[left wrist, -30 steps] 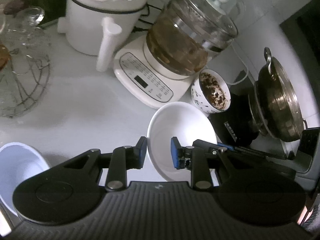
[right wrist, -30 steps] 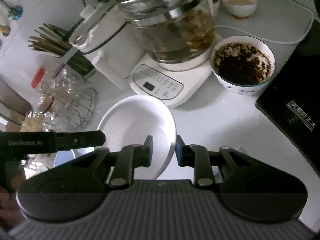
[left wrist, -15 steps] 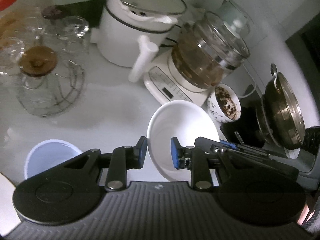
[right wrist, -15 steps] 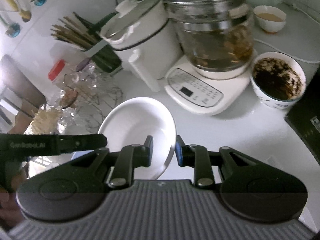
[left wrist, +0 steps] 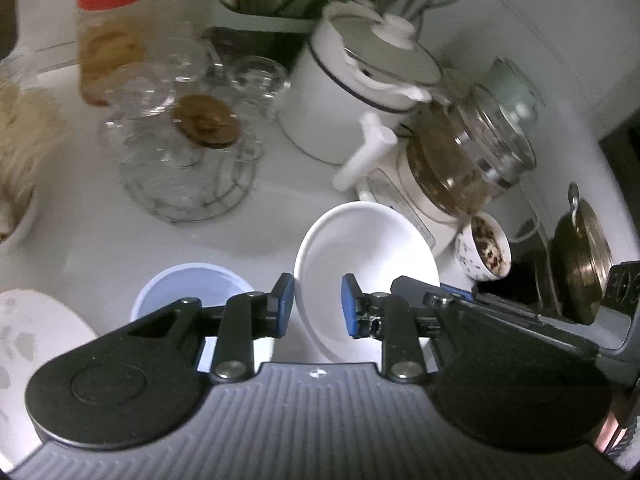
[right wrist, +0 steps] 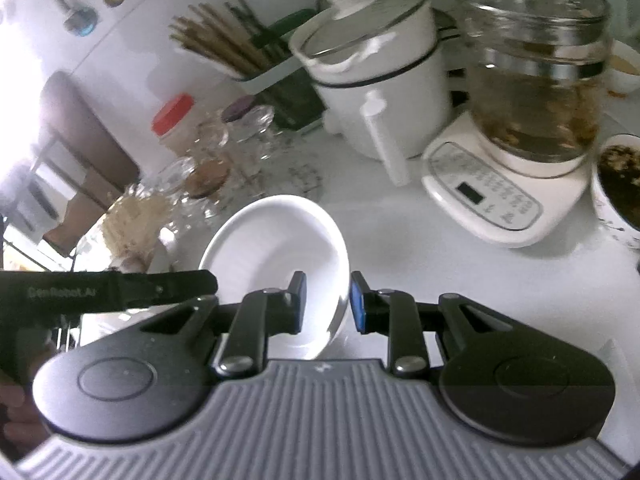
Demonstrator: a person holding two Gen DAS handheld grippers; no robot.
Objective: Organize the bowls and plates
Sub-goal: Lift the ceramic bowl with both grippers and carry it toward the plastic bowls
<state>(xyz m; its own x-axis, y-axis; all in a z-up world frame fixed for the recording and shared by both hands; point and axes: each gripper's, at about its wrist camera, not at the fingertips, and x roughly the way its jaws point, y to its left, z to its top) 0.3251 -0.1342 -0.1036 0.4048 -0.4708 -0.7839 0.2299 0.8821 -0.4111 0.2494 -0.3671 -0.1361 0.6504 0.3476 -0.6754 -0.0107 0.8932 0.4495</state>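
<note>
A white bowl (left wrist: 368, 256) hangs tilted above the white counter, held by both grippers. My left gripper (left wrist: 318, 308) is shut on its left rim, blue pads on either side of the wall. My right gripper (right wrist: 328, 304) is shut on the opposite rim of the same bowl (right wrist: 276, 248). Each gripper shows in the other's view: the right one (left wrist: 480, 308) and the left one (right wrist: 120, 290). Below the left gripper, a pale blue bowl (left wrist: 192, 292) stands on the counter, with a patterned white plate (left wrist: 32, 340) at the lower left edge.
Behind the bowl stand a white lidded pot (left wrist: 360, 92), a glass kettle on a white base (left wrist: 472, 160) and a cup with dark residue (left wrist: 486, 252). A metal pot (left wrist: 580, 260) sits far right. A wire rack of glassware (left wrist: 180, 152) and a red-lidded jar (left wrist: 108, 40) stand on the left.
Both grippers have carried the white bowl leftward across the counter and slightly up, away from the kettle. The blue bowl, patterned plate and red-lidded jar have come into the left view.
</note>
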